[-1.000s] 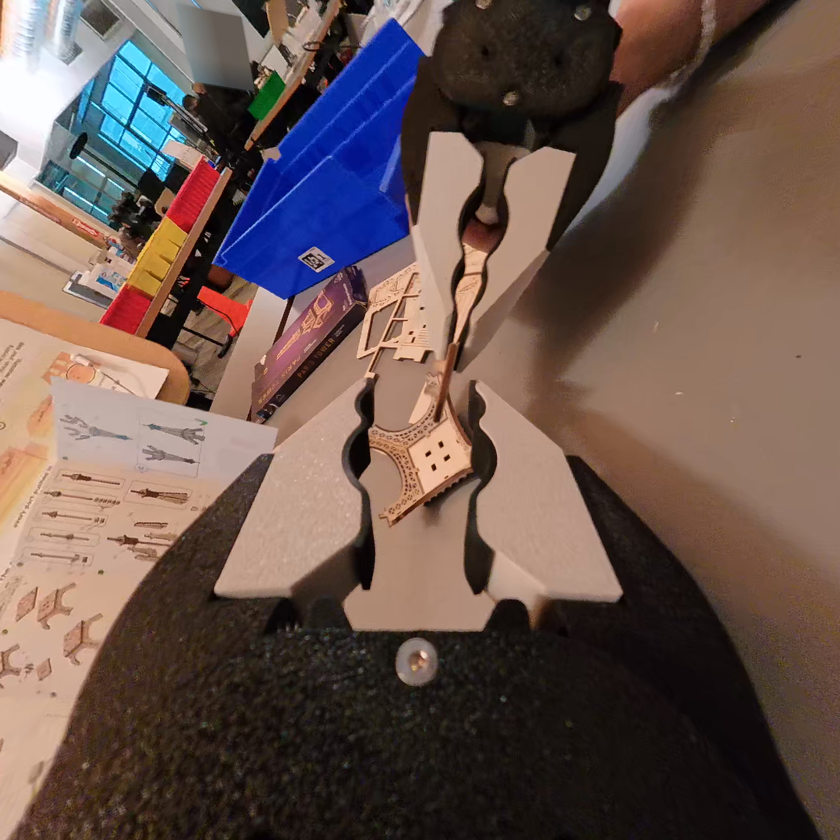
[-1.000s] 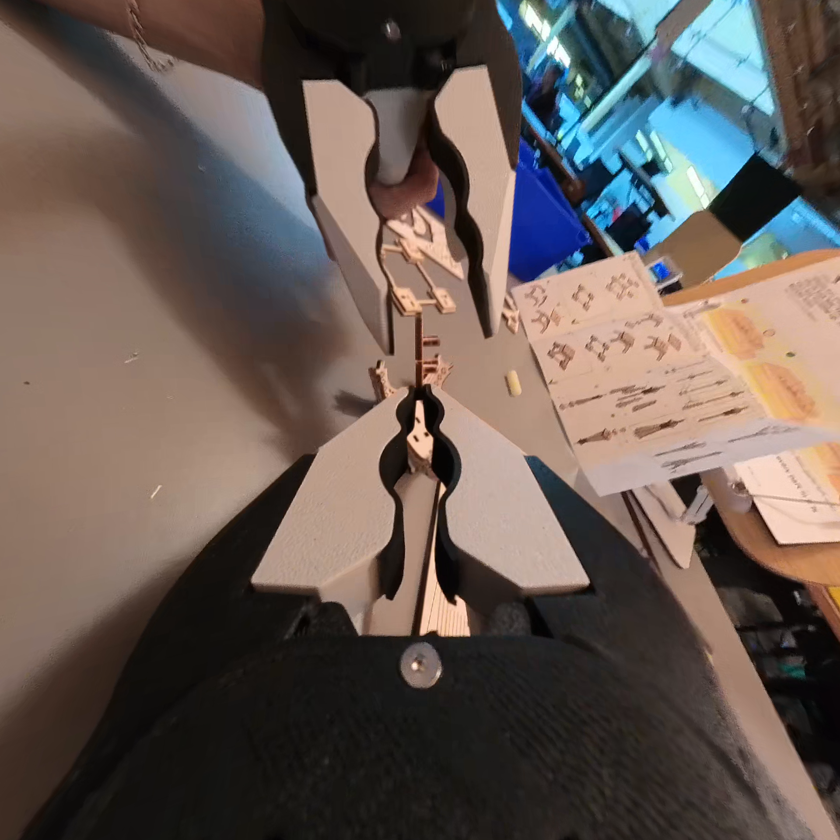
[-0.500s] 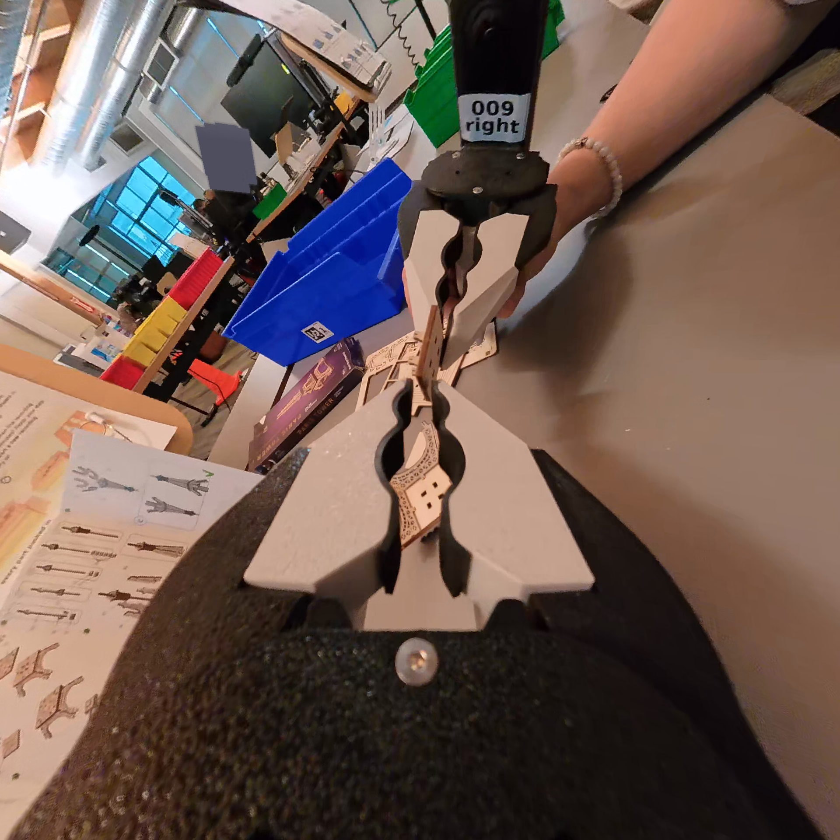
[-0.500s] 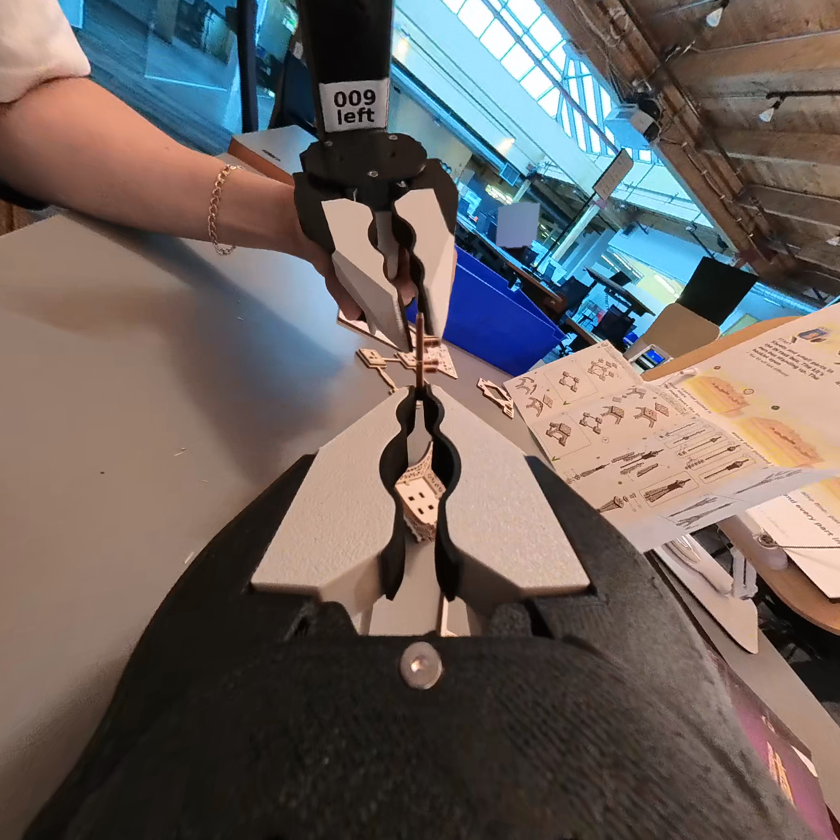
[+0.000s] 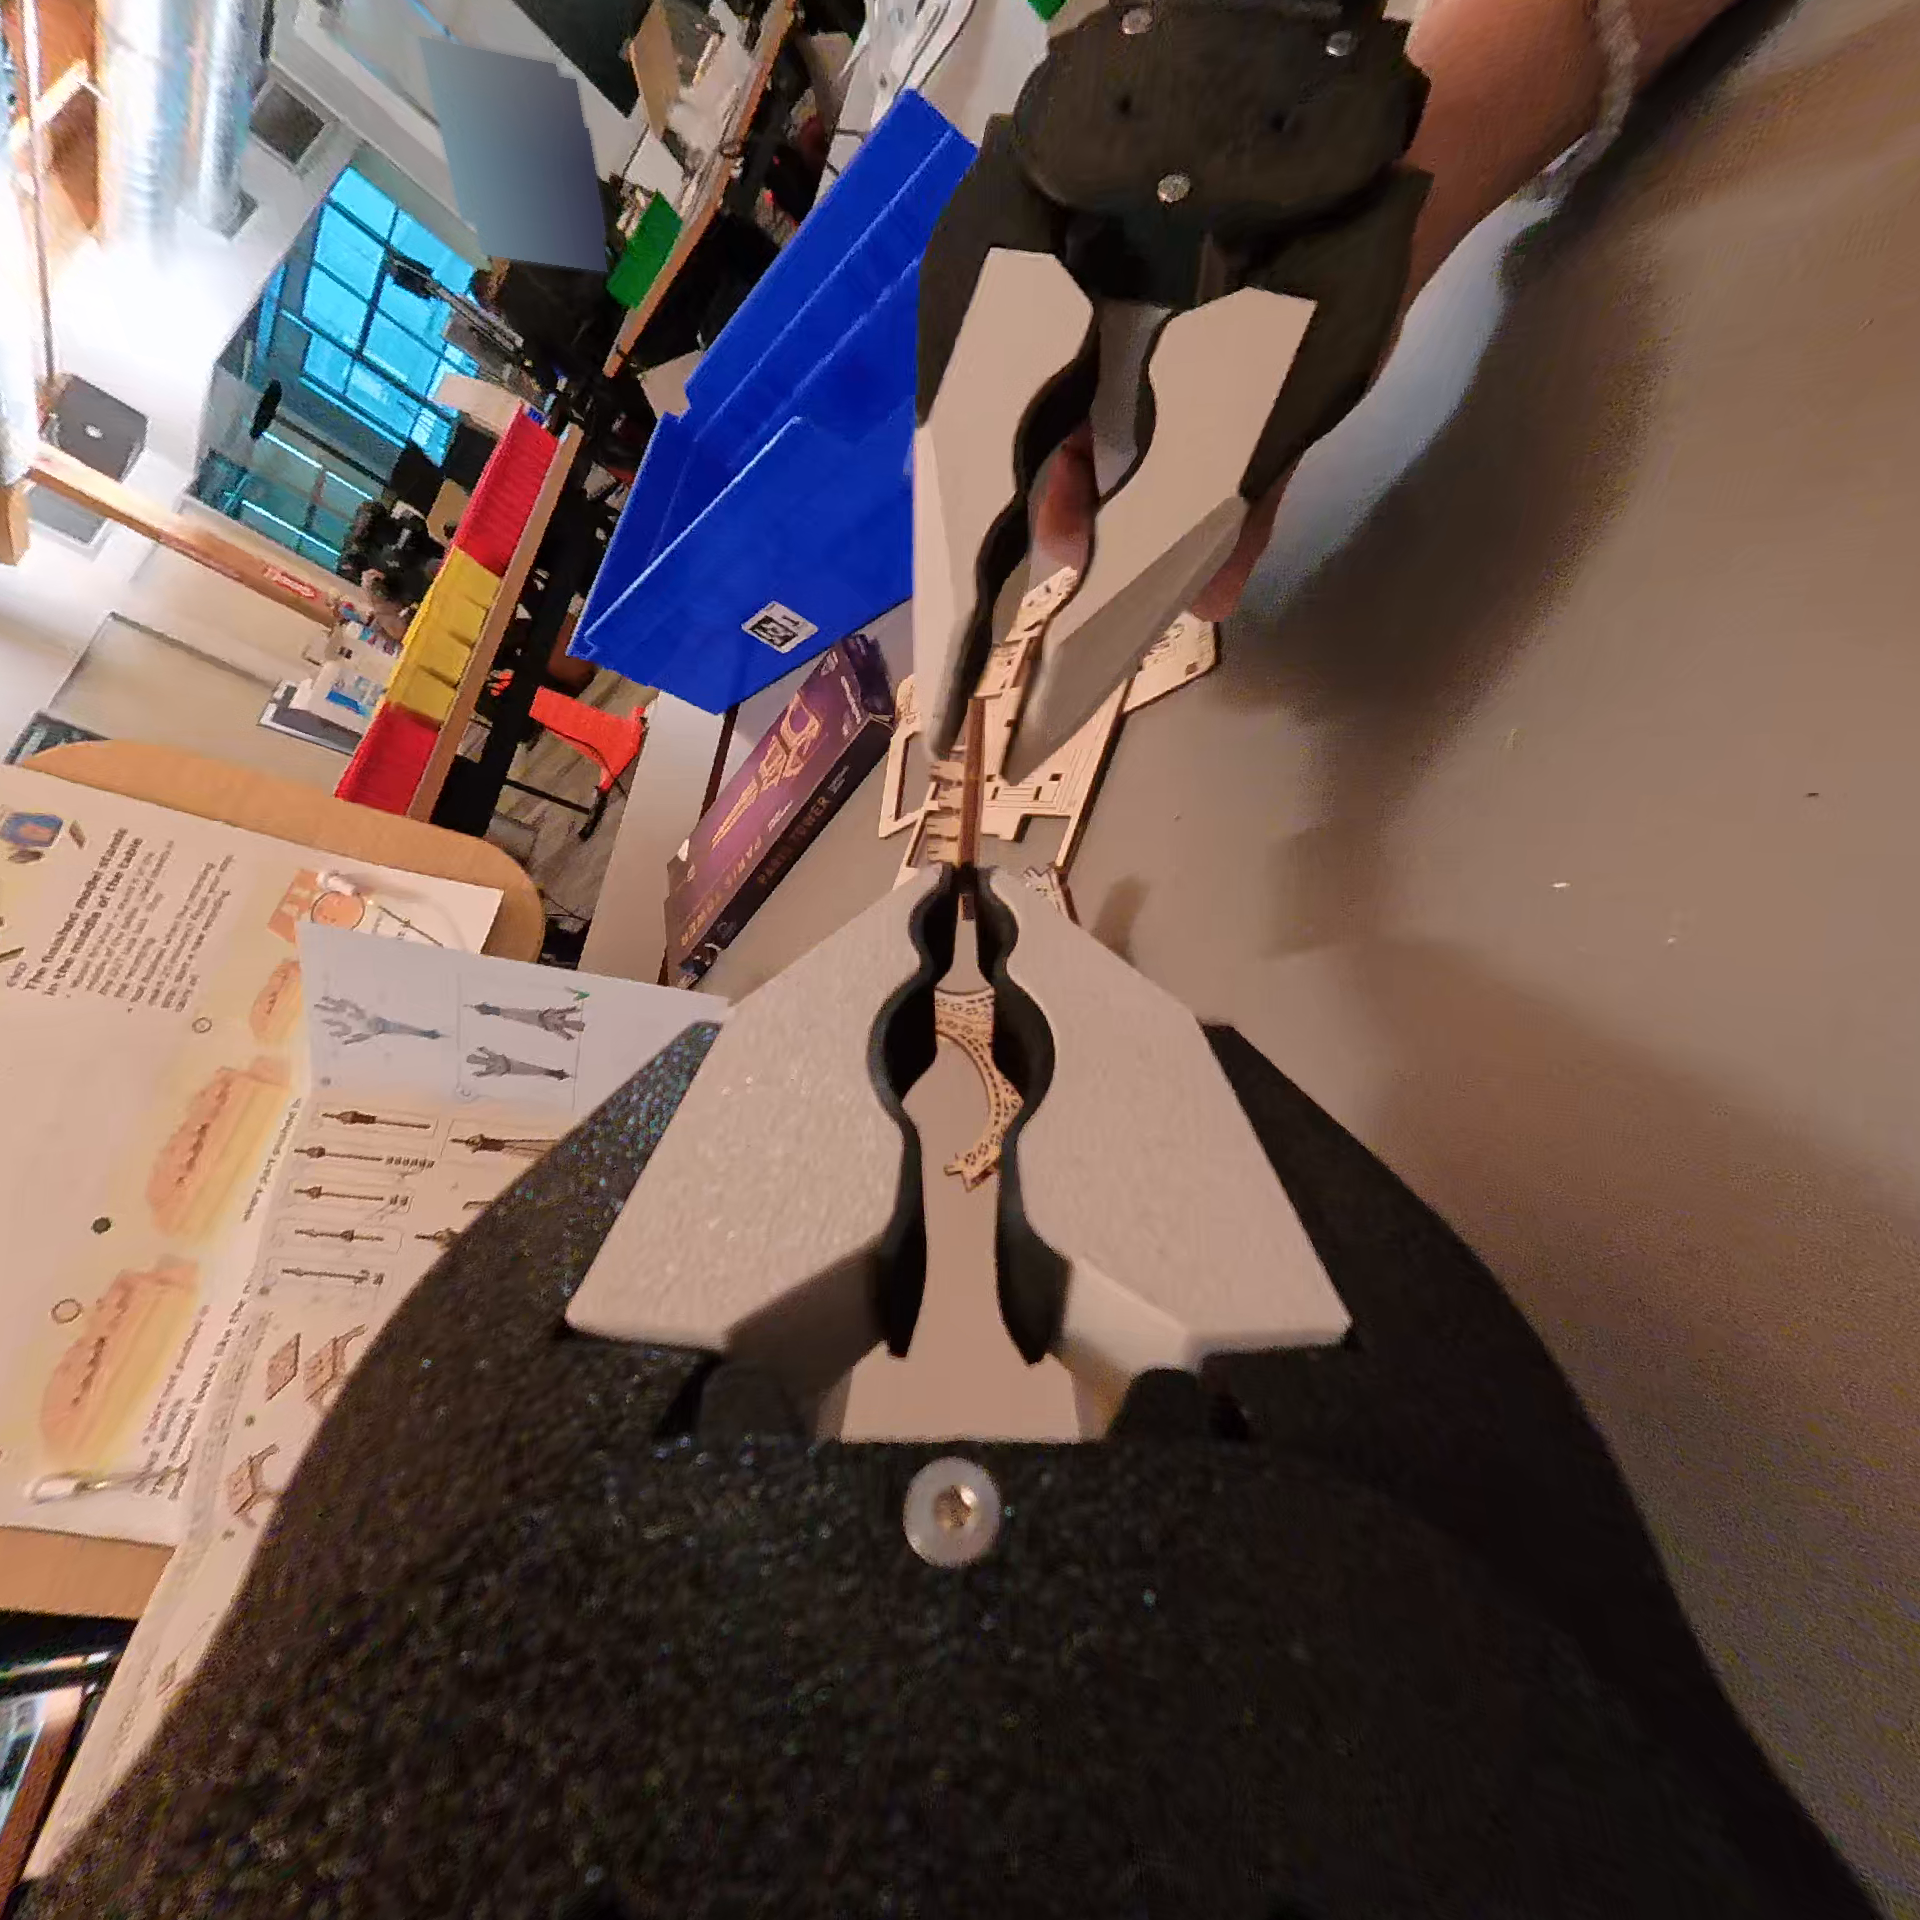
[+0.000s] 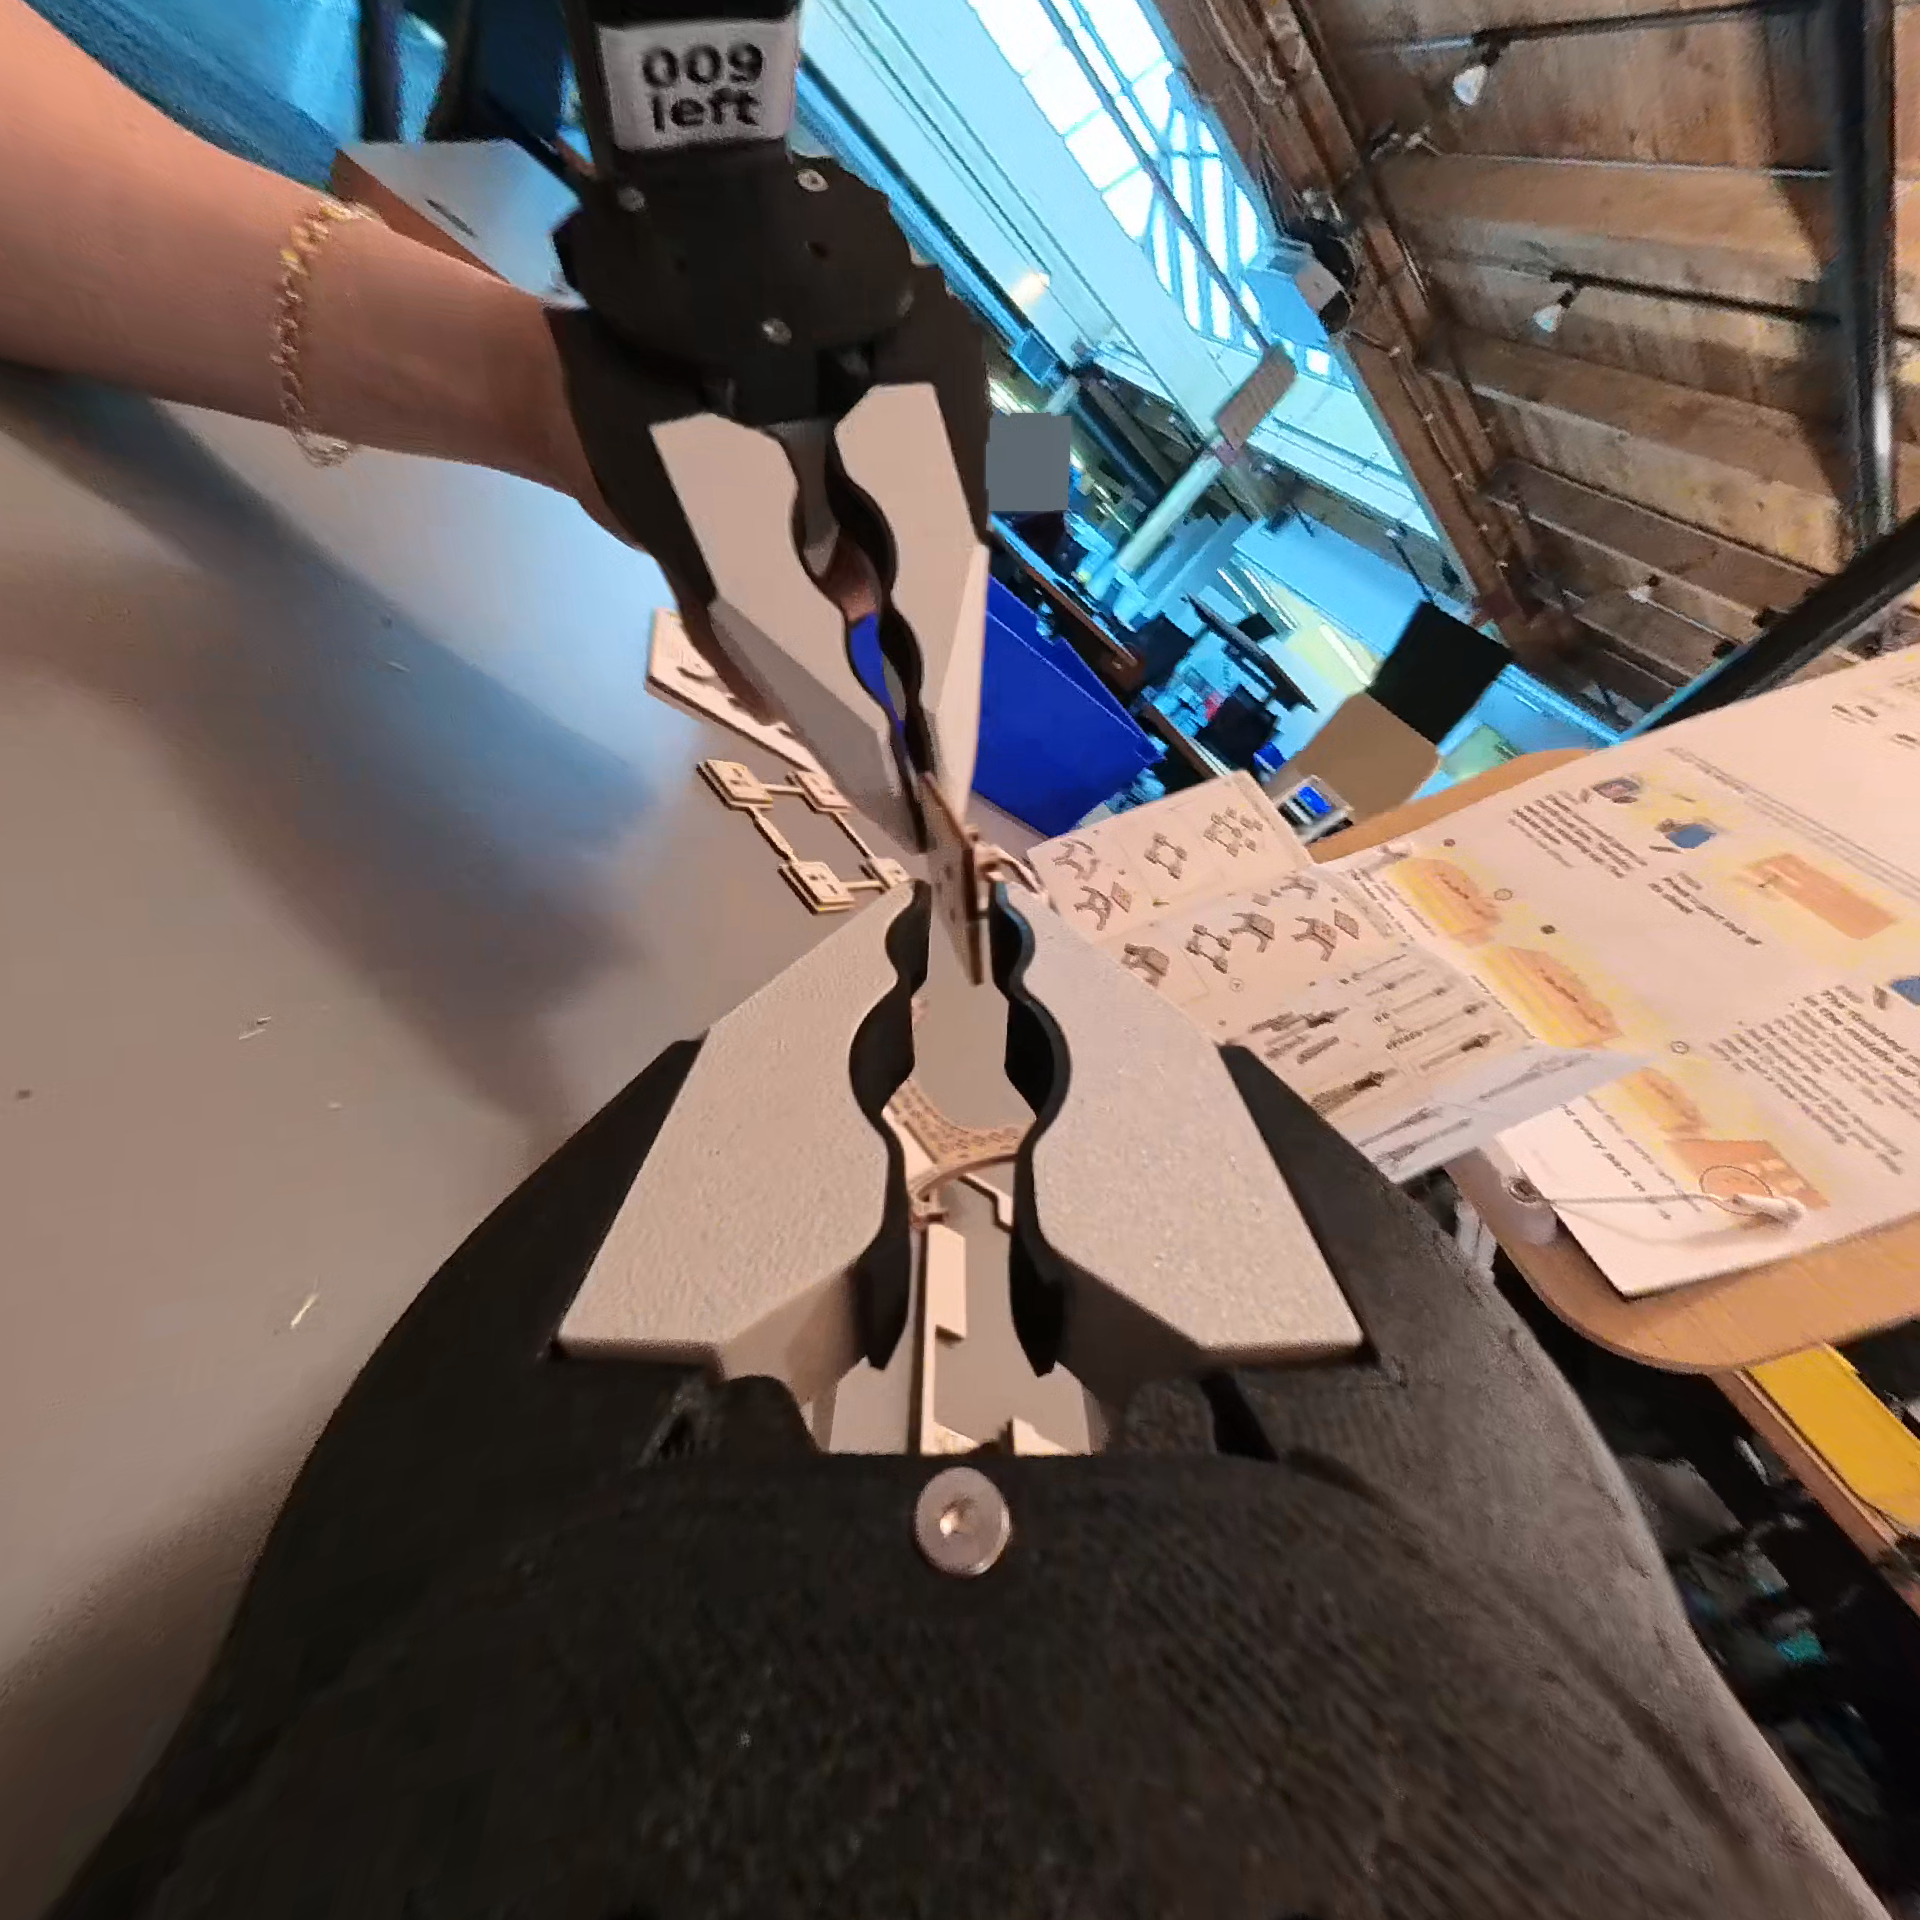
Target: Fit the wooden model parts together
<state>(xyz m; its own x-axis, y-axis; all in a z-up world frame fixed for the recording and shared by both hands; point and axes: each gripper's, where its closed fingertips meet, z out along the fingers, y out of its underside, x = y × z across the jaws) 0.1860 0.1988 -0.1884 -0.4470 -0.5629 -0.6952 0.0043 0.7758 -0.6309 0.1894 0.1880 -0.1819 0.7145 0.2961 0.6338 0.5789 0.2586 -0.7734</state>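
Observation:
In the left wrist view my left gripper [image 5: 966, 894] is shut on a wooden lattice arch part [image 5: 985, 1081] that sits between its fingers. My right gripper [image 5: 977, 727] faces it tip to tip from above, shut on a thin wooden part [image 5: 970, 805] seen edge-on, which reaches into my left gripper's tips. In the right wrist view my right gripper [image 6: 951, 914] is shut on a flat wooden part [image 6: 961, 894], with a curved wooden piece [image 6: 956, 1138] deeper between its fingers. My left gripper [image 6: 925, 800] meets that part from above.
The grey table [image 5: 1558, 935] carries punched wooden sheets [image 5: 1049, 769], a purple box [image 5: 790, 800] and blue bins [image 5: 790, 499]. Instruction sheets [image 6: 1455, 987] lie on a wooden board at the side. A person's forearm with a bracelet [image 6: 312, 312] holds my left gripper. Less than 4 cm separates the two grippers' tips.
My left gripper, open around the arch part one second ago, has shut on it. Both grippers have tilted and moved closer, tip to tip, still joined by the thin part.

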